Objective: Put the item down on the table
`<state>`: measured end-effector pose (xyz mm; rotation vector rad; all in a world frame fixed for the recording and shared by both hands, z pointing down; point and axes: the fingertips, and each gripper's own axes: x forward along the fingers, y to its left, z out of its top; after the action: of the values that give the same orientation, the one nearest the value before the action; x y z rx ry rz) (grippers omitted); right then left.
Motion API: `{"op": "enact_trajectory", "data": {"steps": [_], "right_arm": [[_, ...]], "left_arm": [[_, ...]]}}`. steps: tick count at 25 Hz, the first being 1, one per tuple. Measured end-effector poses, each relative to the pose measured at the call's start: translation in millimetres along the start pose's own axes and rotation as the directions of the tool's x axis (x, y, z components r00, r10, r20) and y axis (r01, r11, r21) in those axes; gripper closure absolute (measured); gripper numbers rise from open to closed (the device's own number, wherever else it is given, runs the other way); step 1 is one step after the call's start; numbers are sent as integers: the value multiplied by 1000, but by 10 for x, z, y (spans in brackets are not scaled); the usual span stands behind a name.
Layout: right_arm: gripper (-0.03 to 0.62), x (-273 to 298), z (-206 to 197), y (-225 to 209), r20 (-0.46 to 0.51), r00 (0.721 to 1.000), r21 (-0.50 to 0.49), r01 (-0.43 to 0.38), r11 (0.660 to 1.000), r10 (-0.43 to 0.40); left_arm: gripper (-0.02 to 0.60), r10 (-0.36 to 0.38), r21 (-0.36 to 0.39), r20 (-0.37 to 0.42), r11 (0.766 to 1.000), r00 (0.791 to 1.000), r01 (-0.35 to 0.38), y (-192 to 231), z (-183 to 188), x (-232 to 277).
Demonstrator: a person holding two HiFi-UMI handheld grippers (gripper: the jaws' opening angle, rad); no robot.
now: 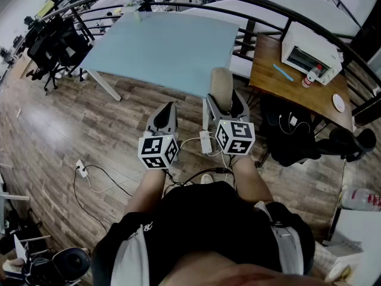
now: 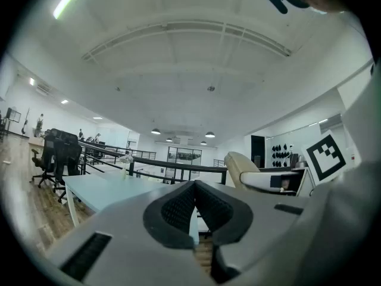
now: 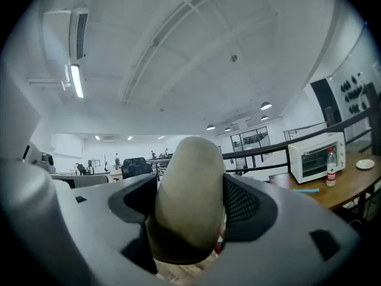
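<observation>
A beige, rounded oblong item (image 1: 221, 86) stands between the jaws of my right gripper (image 1: 223, 102), which is shut on it. In the right gripper view the item (image 3: 189, 195) fills the gap between the black pads (image 3: 243, 200) and sticks out past them. My left gripper (image 1: 165, 114) is level beside it, shut with nothing in it; its pads (image 2: 178, 210) meet. The pale blue table (image 1: 166, 43) lies just ahead of both grippers, and they are short of its near edge. From the left gripper view the item (image 2: 241, 167) shows to the right, with the table (image 2: 98, 189) to the left.
A curved black railing (image 1: 262, 8) runs behind the table. At the right a brown desk (image 1: 280, 85) carries a white toaster oven (image 1: 309, 49) and a bottle (image 1: 309, 78). Black chairs (image 1: 50, 46) stand at the left. Cables and a power strip (image 1: 205, 142) lie on the wooden floor.
</observation>
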<state>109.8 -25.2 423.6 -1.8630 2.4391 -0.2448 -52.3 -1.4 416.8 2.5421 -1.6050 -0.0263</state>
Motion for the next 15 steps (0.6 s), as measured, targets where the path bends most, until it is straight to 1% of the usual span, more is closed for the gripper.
{"op": "enact_trajectory", "data": {"steps": [5, 10, 15], "right_arm": [[244, -62, 64, 106, 19, 1000, -6, 0, 1000, 1], [240, -90, 87, 138, 55, 999, 51, -5, 999, 2], [240, -92, 84, 154, 50, 999, 52, 4, 999, -7]], "left_arm": [[568, 2, -2, -2, 1000, 1000, -2, 51, 35, -96], [568, 5, -2, -5, 1000, 1000, -5, 110, 21, -129], [568, 0, -5, -6, 1000, 1000, 0, 147, 26, -132]]}}
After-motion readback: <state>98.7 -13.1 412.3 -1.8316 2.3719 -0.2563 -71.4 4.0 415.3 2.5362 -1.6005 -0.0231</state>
